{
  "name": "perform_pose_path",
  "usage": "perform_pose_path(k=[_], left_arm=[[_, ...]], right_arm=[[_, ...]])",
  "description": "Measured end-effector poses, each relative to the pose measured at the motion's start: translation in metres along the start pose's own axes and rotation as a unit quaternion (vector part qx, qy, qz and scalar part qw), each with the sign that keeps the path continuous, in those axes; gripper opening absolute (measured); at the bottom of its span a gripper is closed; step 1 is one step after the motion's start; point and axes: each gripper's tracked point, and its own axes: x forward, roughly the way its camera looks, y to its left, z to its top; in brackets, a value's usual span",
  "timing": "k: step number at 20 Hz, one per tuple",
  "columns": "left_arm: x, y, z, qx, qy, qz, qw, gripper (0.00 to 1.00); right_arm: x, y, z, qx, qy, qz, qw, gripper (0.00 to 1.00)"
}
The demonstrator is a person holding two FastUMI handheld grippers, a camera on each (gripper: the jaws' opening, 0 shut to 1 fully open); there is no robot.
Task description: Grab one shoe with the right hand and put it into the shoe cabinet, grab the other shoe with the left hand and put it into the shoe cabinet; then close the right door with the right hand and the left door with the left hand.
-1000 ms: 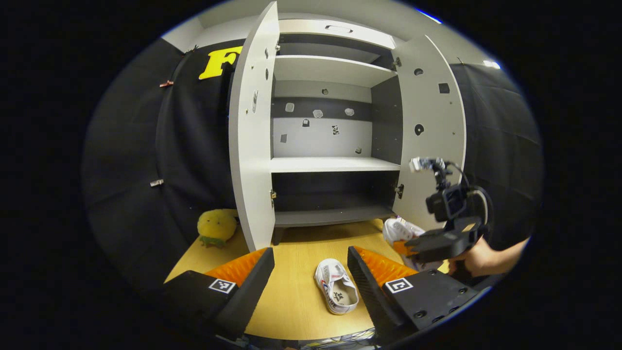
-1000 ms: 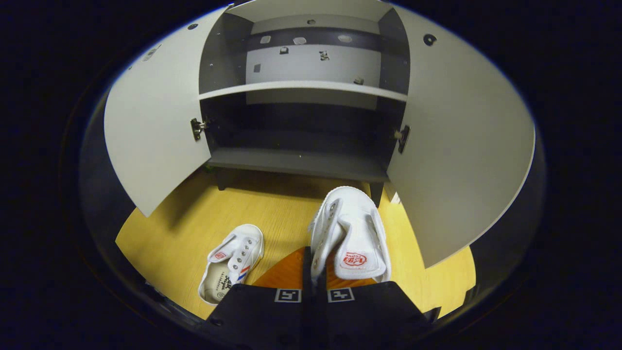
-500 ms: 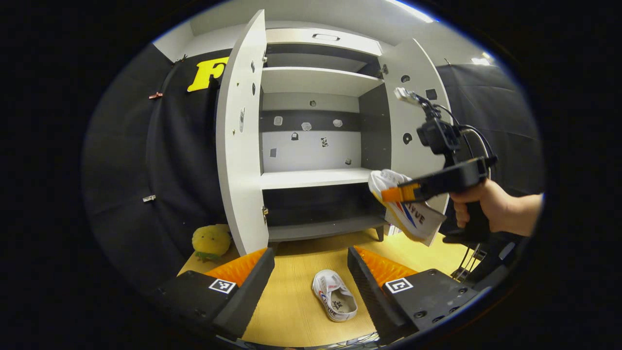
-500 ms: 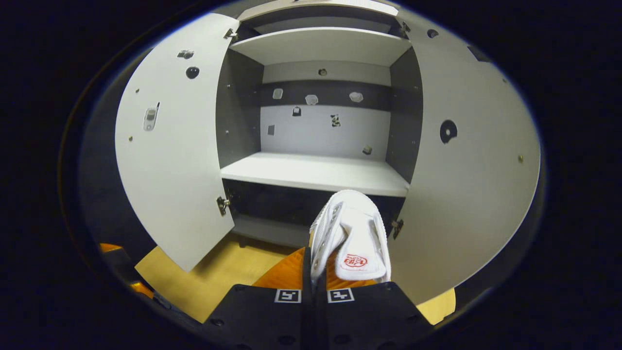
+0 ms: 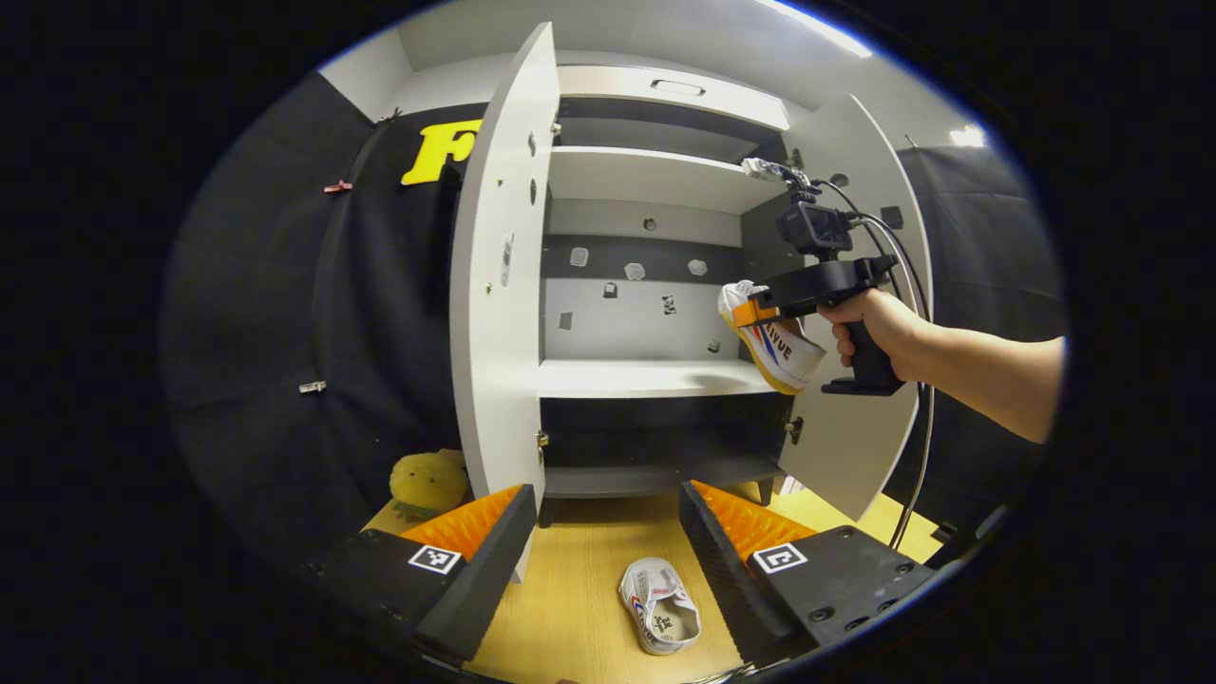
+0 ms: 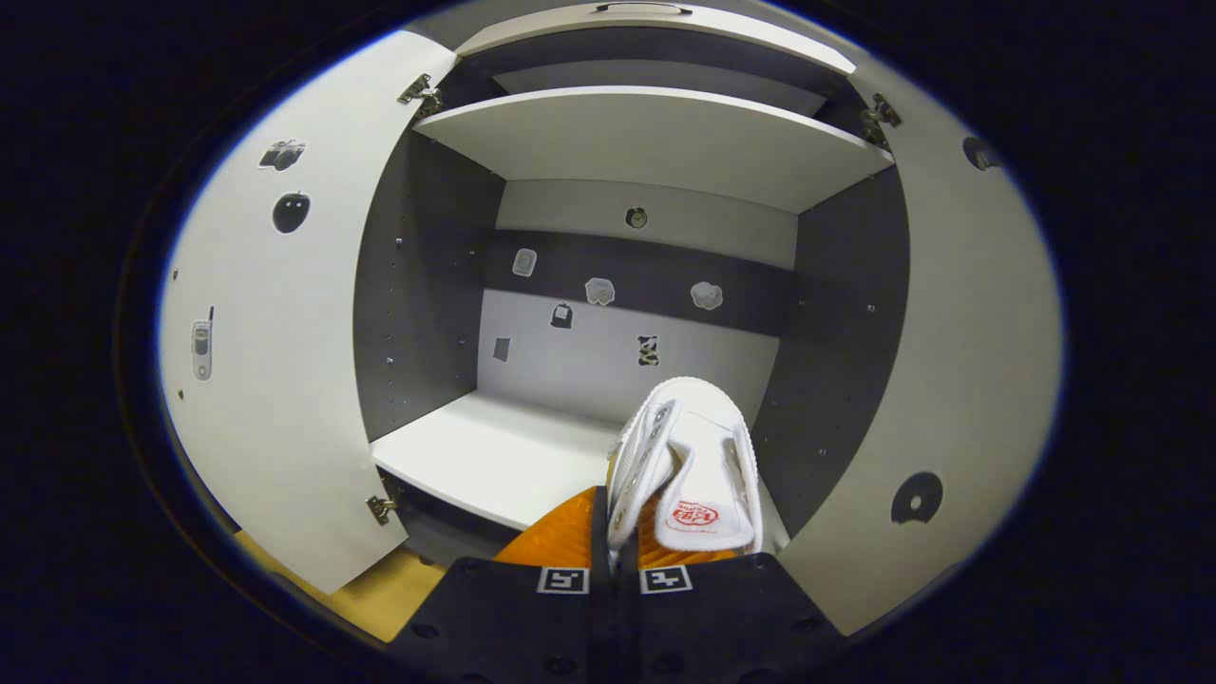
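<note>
My right gripper point(image 6: 614, 532) is shut on the side of a white canvas shoe point(image 6: 689, 465), toe pointing into the cabinet. In the left gripper view that shoe point(image 5: 774, 344) hangs from the right gripper point(image 5: 750, 312) just above the right end of the white middle shelf point(image 5: 646, 378). The other white shoe point(image 5: 659, 619) lies on the wooden floor point(image 5: 579, 608) between the fingers of my left gripper point(image 5: 608, 541), which is open and holds nothing. The shoe cabinet point(image 5: 655, 285) stands with both doors swung wide.
The left door point(image 5: 499, 285) and right door point(image 5: 855, 418) flank the opening. A yellow plush toy point(image 5: 427, 483) sits on the floor left of the cabinet. A hand and forearm point(image 5: 950, 356) hold the right gripper, with a cable hanging below it.
The right gripper has risen and moved forward with its shoe, from floor level to the middle shelf's opening. The left gripper has stayed open over the floor shoe.
</note>
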Motion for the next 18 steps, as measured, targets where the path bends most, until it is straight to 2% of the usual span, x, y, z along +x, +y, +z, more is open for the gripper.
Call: perform_pose_path(k=[3,6,9,13,15,18], left_arm=[[0.005,0.013,0.007,-0.016,-0.004,0.023,1.000,0.95],[0.006,0.026,0.014,-0.003,-0.010,0.044,0.999,0.95],[0.000,0.038,0.008,0.006,-0.007,0.064,0.998,0.95],[-0.017,0.051,-0.002,0.004,0.003,0.109,0.994,0.95],[-0.025,0.053,-0.007,-0.012,0.009,0.126,0.992,0.95],[-0.032,0.053,-0.009,-0.026,0.015,0.143,0.989,0.95]], right_arm=[[0.049,-0.010,0.015,-0.014,0.007,0.000,1.000,0.05],[0.099,-0.015,0.012,-0.015,0.028,0.001,0.999,0.05],[0.142,-0.027,-0.001,-0.022,0.061,-0.018,0.998,0.04],[0.174,-0.034,-0.029,-0.022,0.123,-0.016,0.992,0.05],[0.182,-0.037,-0.046,-0.026,0.157,-0.020,0.987,0.05],[0.184,-0.032,-0.067,-0.009,0.192,-0.006,0.981,0.05]])
